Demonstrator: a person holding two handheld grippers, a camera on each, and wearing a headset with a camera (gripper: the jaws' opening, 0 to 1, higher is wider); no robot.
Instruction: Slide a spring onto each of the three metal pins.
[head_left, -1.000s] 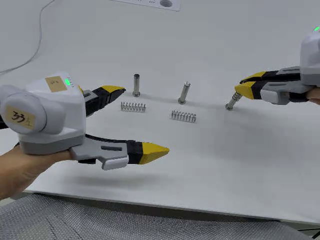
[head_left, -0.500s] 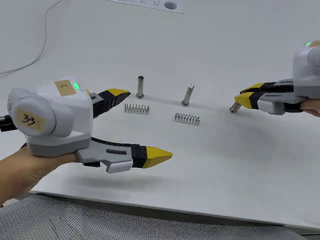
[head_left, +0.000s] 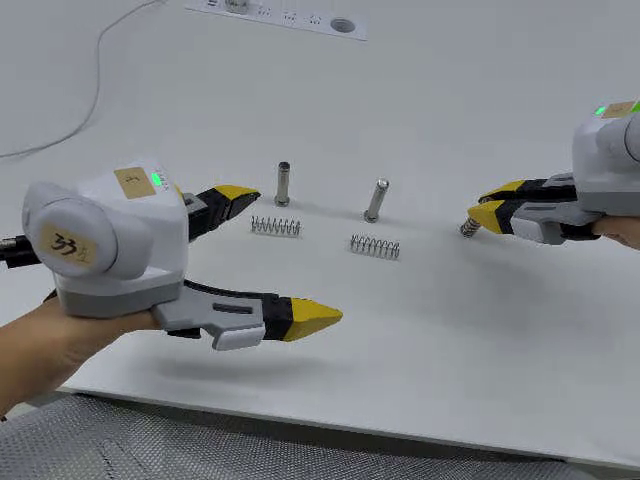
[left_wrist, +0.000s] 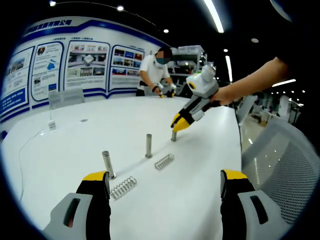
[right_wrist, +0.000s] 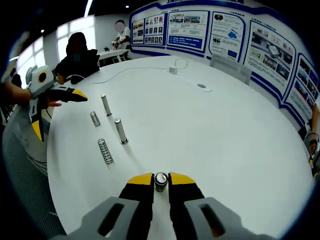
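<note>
Two bare metal pins stand upright on the white table: the left pin (head_left: 283, 184) (left_wrist: 107, 165) (right_wrist: 106, 105) and the middle pin (head_left: 377, 200) (left_wrist: 148, 145) (right_wrist: 120, 131). A loose spring (head_left: 275, 227) (left_wrist: 122, 187) (right_wrist: 94, 118) lies in front of the left pin. A second spring (head_left: 375, 246) (left_wrist: 164, 161) (right_wrist: 105, 151) lies in front of the middle one. The third pin (head_left: 468, 228) (right_wrist: 160, 181) wears a spring, and my right gripper (head_left: 485, 207) (right_wrist: 160, 184) (left_wrist: 181, 121) is shut on its top. My left gripper (head_left: 280, 255) (left_wrist: 165, 182) (right_wrist: 57, 112) hovers wide open and holds nothing, near the left spring.
A socket strip (head_left: 290, 18) lies at the table's far edge, and a cable (head_left: 95, 90) trails off to the left. A mesh chair (head_left: 200, 450) sits below the table's front edge. People stand in the far background of both gripper views.
The head camera has shifted. My right gripper has come lower over the third pin, so less of the pin and its spring shows. The left gripper has stayed open and about in place.
</note>
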